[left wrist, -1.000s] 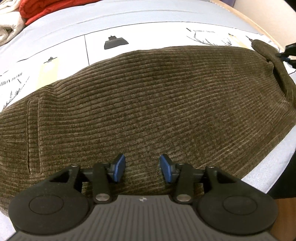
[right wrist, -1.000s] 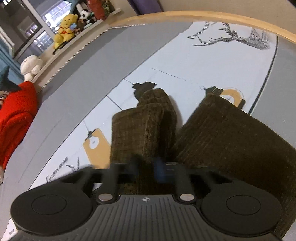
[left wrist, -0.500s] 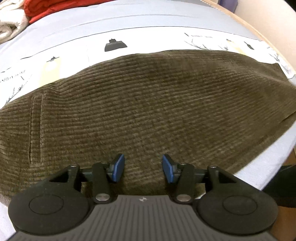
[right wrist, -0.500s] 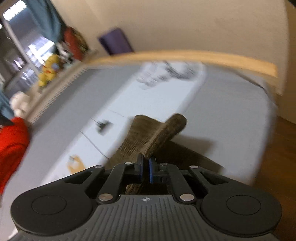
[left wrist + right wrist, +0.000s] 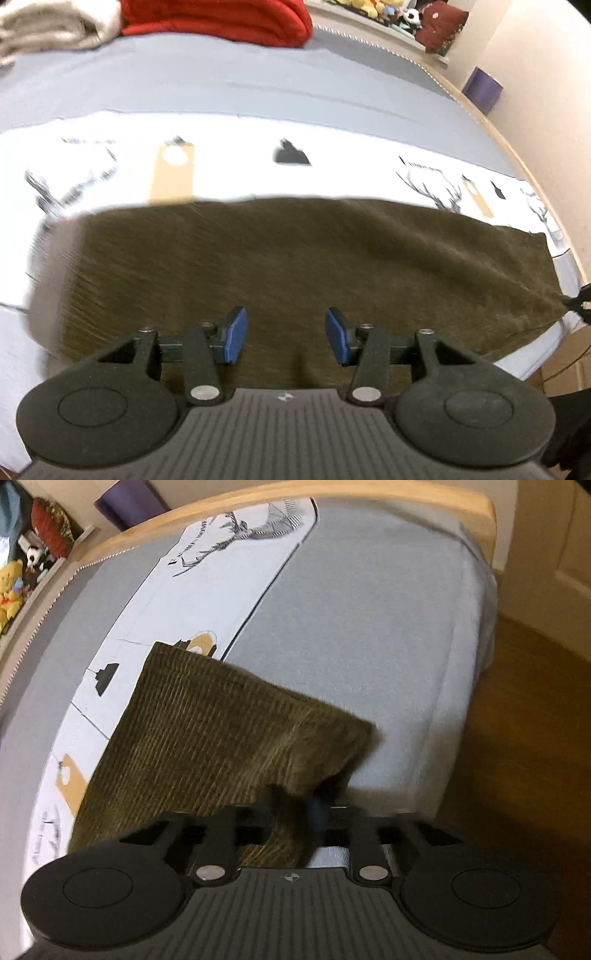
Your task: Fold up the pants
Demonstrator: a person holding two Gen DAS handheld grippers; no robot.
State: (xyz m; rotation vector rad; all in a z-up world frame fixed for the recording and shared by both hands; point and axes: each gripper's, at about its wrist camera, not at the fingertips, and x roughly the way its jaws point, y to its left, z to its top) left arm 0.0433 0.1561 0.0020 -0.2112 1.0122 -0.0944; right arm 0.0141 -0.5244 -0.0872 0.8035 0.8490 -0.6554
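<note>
Brown corduroy pants [image 5: 295, 258] lie flat across the printed white and grey bed cover [image 5: 258, 92]. My left gripper [image 5: 286, 338] hovers above their near edge, open, its blue pads [image 5: 234, 336] apart with nothing between them. At the far right of that view, the tip of my right gripper [image 5: 578, 301] pinches the corner of the pants. In the right wrist view the leg end of the pants [image 5: 207, 731] stretches away, and my right gripper [image 5: 295, 806], blurred, is shut on its near corner close to the bed's edge.
A red blanket [image 5: 221, 16] and a pale folded blanket [image 5: 48, 26] lie at the far side of the bed. Soft toys [image 5: 11, 587] sit on a ledge behind a wooden bed frame [image 5: 332, 496]. Wood floor [image 5: 517, 720] lies right of the mattress.
My left gripper has risen and backed off, so more of the bed shows. My right gripper dragged the bunched leg end toward the bed's edge, and that leg now lies stretched out.
</note>
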